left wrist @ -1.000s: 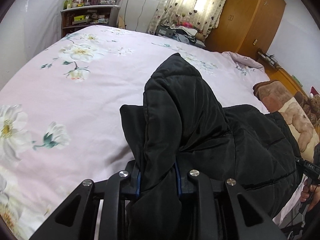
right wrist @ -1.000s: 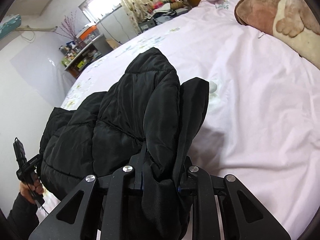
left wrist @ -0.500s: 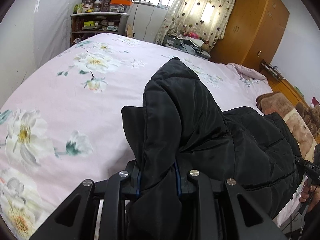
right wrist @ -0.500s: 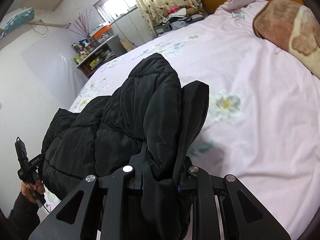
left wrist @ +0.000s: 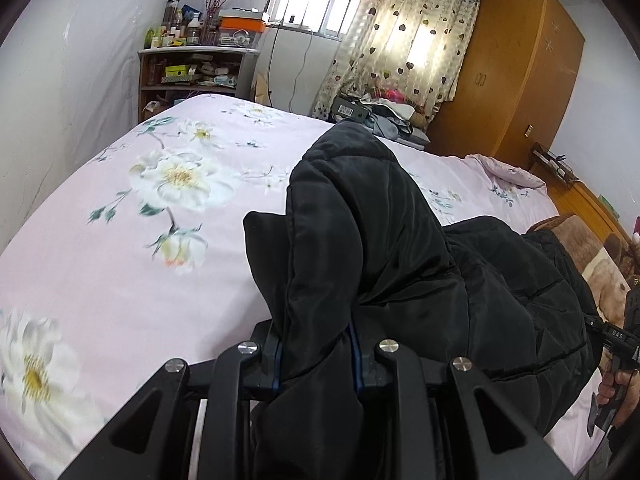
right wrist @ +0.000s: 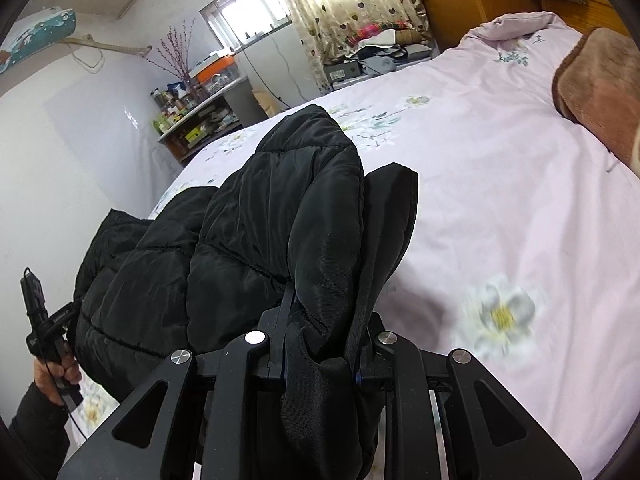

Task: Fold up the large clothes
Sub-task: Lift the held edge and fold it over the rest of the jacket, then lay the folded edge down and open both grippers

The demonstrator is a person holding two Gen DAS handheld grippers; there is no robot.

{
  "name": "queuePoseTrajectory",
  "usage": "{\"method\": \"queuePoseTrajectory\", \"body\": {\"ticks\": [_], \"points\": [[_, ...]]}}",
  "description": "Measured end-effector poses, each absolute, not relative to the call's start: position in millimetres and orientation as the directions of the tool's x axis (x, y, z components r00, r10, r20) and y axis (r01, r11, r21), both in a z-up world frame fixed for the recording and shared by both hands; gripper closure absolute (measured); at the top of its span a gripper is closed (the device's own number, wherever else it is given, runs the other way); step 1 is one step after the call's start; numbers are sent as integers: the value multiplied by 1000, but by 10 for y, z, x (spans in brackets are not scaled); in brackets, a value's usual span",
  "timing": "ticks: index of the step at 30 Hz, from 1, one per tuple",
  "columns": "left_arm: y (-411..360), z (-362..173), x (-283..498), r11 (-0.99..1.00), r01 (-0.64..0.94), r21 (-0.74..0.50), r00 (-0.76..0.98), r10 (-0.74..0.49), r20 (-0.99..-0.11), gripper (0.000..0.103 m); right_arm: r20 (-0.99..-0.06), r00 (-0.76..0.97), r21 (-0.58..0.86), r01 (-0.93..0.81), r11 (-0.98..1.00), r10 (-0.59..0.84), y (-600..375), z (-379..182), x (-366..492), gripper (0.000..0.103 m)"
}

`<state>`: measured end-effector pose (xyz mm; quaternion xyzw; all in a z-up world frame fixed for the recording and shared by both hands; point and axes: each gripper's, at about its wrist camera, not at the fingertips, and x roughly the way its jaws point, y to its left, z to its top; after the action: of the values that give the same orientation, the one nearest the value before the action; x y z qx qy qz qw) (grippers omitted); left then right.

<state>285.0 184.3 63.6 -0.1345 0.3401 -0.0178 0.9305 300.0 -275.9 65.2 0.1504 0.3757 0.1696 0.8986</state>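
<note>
A black quilted puffer jacket [left wrist: 400, 264] hangs between my two grippers above the pink floral bed [left wrist: 120, 240]. My left gripper [left wrist: 316, 344] is shut on one bunched edge of the jacket; the fabric stands up between the fingers and hides their tips. My right gripper [right wrist: 320, 340] is shut on the other edge of the jacket [right wrist: 260, 240], with a flap of fabric folded over it. The rest of the jacket sags between the two grippers. Each view shows the other hand at its edge.
The bed's pink cover [right wrist: 500, 200] spreads ahead. A brown plush blanket [right wrist: 596, 84] lies at the head end. A cluttered shelf [left wrist: 192, 72], a curtain [left wrist: 400, 40] and a wooden wardrobe [left wrist: 520, 72] stand beyond the bed.
Both grippers have lifted and moved forward over the bed with the jacket still held. The bed pattern has slid toward me in both views, and the grip is unchanged.
</note>
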Motion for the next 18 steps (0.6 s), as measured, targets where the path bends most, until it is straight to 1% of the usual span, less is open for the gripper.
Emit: {"method": "queuePoseTrajectory", "body": {"ticks": [3, 5, 7, 9, 10, 11, 12, 13, 15, 18], "points": [[1832, 540, 3031, 963, -51, -264, 771, -130, -623, 78, -630, 657, 400, -184, 898, 415, -2752, 565, 3222, 82], [1817, 386, 3133, 966, -48, -255, 767, -128, -629, 77, -642, 650, 396, -173, 902, 407, -2749, 452, 3359, 81], [1832, 87, 3252, 963, -74, -261, 730, -126, -671, 77, -671, 630, 391, -146, 909, 390, -2752, 240, 3489, 80], [1882, -269, 3323, 958, -130, -257, 673, -105, -732, 72, -730, 582, 380, -88, 921, 357, -2761, -9, 3599, 75], [1915, -402, 3315, 952, -149, -268, 659, -107, -745, 70, -769, 545, 367, -52, 929, 335, -2772, -196, 3642, 69], [1960, -488, 3283, 942, -161, -294, 658, -120, -744, 65, -778, 534, 366, -42, 930, 330, -2780, -270, 3646, 60], [1974, -507, 3252, 938, -166, -304, 663, -122, -738, 59, -778, 534, 371, -34, 928, 330, -2799, -331, 3622, 56], [1981, -503, 3221, 939, -168, -301, 668, -116, -735, 56, -768, 546, 383, -29, 923, 336, -2831, -349, 3581, 52], [2009, -464, 3181, 940, -164, -299, 665, -118, -737, 51, -759, 556, 396, -17, 918, 338, -2879, -316, 3515, 49], [2082, -346, 3055, 934, -173, -312, 672, -120, -731, 51, -744, 587, 394, -4, 919, 321, -2945, -172, 3379, 48]]}}
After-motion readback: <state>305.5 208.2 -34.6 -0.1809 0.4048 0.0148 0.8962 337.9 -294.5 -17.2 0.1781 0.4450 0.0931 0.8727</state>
